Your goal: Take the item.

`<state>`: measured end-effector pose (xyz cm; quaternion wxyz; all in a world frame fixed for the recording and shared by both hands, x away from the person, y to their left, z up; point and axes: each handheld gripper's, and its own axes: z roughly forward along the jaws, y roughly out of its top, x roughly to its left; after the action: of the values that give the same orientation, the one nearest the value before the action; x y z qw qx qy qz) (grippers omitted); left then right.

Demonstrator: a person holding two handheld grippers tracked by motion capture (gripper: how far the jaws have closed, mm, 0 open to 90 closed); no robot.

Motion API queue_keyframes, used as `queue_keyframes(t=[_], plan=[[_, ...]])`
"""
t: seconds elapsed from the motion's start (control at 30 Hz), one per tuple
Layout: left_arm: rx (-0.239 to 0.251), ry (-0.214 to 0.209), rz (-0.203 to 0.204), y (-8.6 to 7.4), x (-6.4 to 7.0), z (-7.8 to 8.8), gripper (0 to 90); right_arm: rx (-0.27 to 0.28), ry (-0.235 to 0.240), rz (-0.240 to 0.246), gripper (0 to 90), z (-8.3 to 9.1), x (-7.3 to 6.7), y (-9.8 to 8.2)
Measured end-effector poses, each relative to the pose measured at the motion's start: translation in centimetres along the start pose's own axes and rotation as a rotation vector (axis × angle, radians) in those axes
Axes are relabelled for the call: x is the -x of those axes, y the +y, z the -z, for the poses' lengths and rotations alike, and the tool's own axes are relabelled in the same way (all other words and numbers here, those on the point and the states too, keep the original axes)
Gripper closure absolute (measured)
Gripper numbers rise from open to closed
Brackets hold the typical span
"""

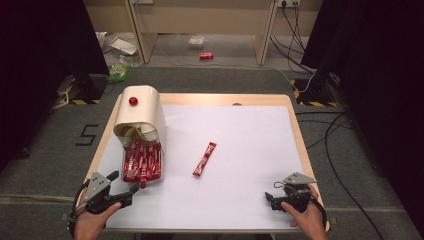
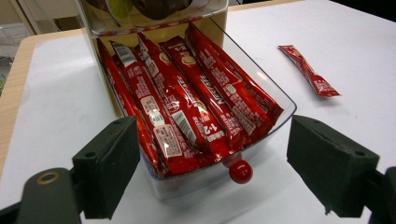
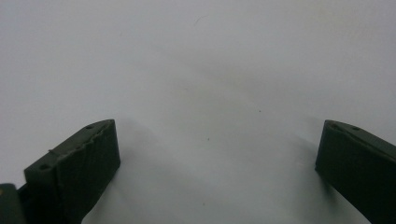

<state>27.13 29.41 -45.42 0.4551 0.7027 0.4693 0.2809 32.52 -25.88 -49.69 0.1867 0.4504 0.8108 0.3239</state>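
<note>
A cream dispenser box [image 1: 141, 114] with a red knob on top stands at the table's left. Its clear drawer [image 2: 275, 122] is pulled out toward me and holds several red coffee stick packets [image 2: 187, 100]. A small red knob [image 2: 240, 171] sticks out of the drawer front. My left gripper [image 1: 126, 183] is open just in front of that knob, its jaws [image 2: 212, 170] wide apart on either side of the drawer front without touching it. One loose red packet [image 1: 204, 159] lies mid-table. My right gripper [image 1: 270, 200] rests open near the front right corner, nothing between its jaws.
A white sheet [image 1: 240, 145] covers the wooden table [image 1: 296, 127]. Beyond the far edge, on the floor, lie a red can [image 1: 206, 56], cables [image 1: 330, 130] at the right and some clutter at the left.
</note>
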Motion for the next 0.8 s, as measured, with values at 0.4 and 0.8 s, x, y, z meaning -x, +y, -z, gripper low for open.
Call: queue_keyframes(t=[0.4,0.8], plan=[[-0.016,0.023,-0.028,-1.3,-0.2,0.0,17.1,-0.001,0.001,-0.001,0.2,0.0,0.0,0.0],[-0.019,0.042,-0.031,-2.9,-0.8,-0.2,17.1,0.001,-0.002,0.003,0.4,0.0,0.0,0.0]])
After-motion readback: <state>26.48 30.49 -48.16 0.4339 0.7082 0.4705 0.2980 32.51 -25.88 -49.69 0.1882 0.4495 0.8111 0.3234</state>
